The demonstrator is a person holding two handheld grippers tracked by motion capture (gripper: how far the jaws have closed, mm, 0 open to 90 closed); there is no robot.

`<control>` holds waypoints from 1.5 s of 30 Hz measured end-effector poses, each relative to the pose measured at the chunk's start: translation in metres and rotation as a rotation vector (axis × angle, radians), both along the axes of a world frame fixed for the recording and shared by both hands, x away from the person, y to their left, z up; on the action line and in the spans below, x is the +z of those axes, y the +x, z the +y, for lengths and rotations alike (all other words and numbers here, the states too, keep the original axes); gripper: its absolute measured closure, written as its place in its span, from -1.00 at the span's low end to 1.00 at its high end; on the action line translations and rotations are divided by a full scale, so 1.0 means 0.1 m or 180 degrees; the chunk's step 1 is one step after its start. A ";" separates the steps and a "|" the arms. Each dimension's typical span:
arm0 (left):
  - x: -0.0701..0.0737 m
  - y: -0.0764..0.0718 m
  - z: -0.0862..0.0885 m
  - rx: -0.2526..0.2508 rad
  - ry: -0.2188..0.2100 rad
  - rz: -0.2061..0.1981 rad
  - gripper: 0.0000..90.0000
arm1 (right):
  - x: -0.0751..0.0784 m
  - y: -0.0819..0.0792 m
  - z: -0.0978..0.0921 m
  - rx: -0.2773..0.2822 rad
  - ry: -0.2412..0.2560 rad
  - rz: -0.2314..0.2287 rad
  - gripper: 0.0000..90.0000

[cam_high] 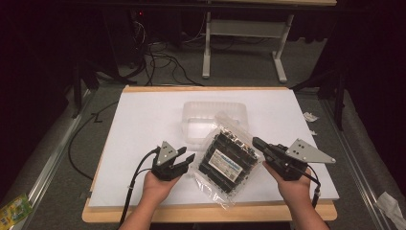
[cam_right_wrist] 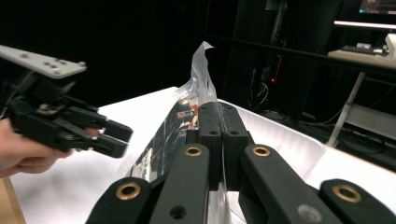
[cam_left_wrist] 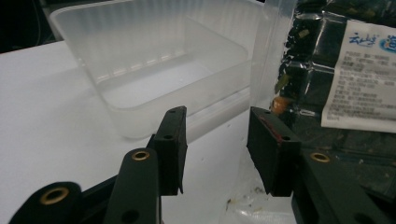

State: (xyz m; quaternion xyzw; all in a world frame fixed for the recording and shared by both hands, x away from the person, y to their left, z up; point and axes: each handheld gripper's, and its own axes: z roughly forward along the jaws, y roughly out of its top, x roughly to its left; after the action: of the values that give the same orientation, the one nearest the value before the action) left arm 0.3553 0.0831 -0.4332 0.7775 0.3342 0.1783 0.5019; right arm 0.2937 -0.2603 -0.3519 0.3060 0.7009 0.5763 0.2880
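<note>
A person sat at a table with a white board (cam_high: 143,120) on it. A clear tub (cam_high: 214,120) stood in the middle of the board, a bit toward the far side.

A clear bag (cam_high: 226,160) full of dark things lay on the board in front of the tub. It had a white label (cam_high: 225,162) on it. The far end of the bag rested against the tub. The bag sat between the two grippers.

The right gripper (cam_high: 257,142) held the right edge of the bag. In the right gripper view its jaws were pressed together on the thin plastic, and the bag (cam_right_wrist: 189,116) stood up on its edge, with one corner poking up high.

The left gripper (cam_high: 184,159) was just beside the left edge of the bag. Its jaws were apart and held nothing. In the left gripper view, the tub (cam_left_wrist: 154,65) was ahead of the jaws and the bag (cam_left_wrist: 327,70) was off to the right, very near the right jaw. I could not tell if that jaw touched the bag.

A small green packet (cam_high: 14,207) lay down by the left side of the table.
</note>
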 end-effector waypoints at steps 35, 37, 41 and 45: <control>-0.08 -0.03 -0.21 -0.0271 -0.0198 -0.0272 1.00 | -0.05 0.03 -0.04 -0.0073 0.0122 0.0058 1.00; -0.08 -0.03 -0.21 -0.0262 -0.0185 -0.0297 1.00 | -0.05 0.05 -0.06 -0.0075 0.0149 0.0053 0.96; -0.09 -0.06 -0.22 -0.0240 -0.0133 -0.0385 1.00 | -0.07 0.09 -0.14 -0.0095 0.0264 0.0173 0.77; -0.10 -0.07 -0.23 -0.0226 -0.0090 -0.0448 1.00 | -0.11 0.13 -0.19 -0.0087 0.0356 0.0264 0.70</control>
State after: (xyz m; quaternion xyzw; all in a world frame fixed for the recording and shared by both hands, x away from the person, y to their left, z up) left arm 0.3484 0.0599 -0.4432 0.7672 0.2728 0.2100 0.5411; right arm 0.3067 -0.2795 -0.3626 0.3547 0.6747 0.5975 0.2489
